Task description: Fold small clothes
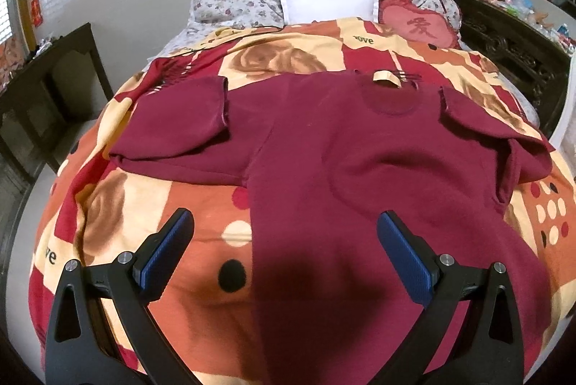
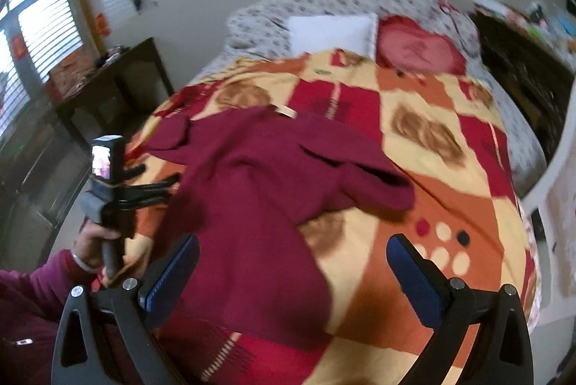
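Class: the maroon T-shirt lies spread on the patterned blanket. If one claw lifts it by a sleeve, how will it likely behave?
The maroon T-shirt is probably floppy: it follows the blanket's bumps and wrinkles. It likely drapes and unfolds if lifted by the sleeve. Soft fabric on a fuzzy blanket may drag rather than slide.

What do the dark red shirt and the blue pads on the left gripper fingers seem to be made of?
The shirt looks like a soft knit, probably cotton jersey: matte, no sheen, with gentle wrinkles and stitched sleeve hems. The pads on the left hand-held gripper seem to be rubber or a similar soft plastic: matte blue with a fine ribbed texture, mounted on smooth black fingers.
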Available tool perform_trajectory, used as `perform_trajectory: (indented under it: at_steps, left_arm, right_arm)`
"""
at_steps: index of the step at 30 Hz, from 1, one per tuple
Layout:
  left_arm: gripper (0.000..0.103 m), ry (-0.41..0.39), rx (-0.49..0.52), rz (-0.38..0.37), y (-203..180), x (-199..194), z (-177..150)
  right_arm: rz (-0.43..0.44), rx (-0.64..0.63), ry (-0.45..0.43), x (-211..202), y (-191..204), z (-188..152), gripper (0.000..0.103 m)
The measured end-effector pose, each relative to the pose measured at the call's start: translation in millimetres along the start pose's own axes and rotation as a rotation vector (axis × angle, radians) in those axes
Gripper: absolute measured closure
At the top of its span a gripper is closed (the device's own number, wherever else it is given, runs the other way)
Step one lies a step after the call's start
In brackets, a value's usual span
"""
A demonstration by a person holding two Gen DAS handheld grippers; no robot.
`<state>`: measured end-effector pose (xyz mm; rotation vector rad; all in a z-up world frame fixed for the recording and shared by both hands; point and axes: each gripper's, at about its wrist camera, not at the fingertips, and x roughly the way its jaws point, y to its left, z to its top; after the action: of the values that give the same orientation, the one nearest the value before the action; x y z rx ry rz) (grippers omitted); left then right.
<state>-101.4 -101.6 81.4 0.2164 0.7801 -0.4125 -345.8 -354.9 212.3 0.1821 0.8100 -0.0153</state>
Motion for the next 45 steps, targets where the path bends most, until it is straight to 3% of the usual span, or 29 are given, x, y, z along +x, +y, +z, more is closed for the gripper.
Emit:
perform_trajectory:
  at_steps: [3, 9, 14, 20, 33, 45]
  left_arm:
    - [0.001, 0.005, 0.017, 0.007, -5.3, -1.9, -0.9]
    - [0.001, 0.009, -0.004, 0.006, -1.3, -3.0, 0.0]
    - [0.001, 0.009, -0.024, 0.003, 3.3, -0.3, 3.4]
    - [0.001, 0.021, -0.027, 0.0, 3.8, 4.3, 5.4]
    - [0.001, 0.034, -0.046, -0.004, 6.7, 19.4, 13.2]
    - [0.001, 0.032, -0.041, 0.008, 5.4, 29.0, 15.8]
  right_arm:
    - [0.037, 0.004, -0.014, 18.7, 14.5, 7.0, 0.0]
    - [0.045, 0.093, 0.0, 93.7, 27.2, 19.3, 0.0]
    - [-0.016, 0.122, -0.044, 134.1, 34.4, 24.2, 0.0]
    - [-0.079, 0.108, -0.02, 168.7, 40.9, 28.4, 0.0]
    - [-0.158, 0.14, 0.012, 206.3, 38.4, 27.7, 0.0]
    - [-0.172, 0.159, 0.047, 228.9, 37.1, 31.0, 0.0]
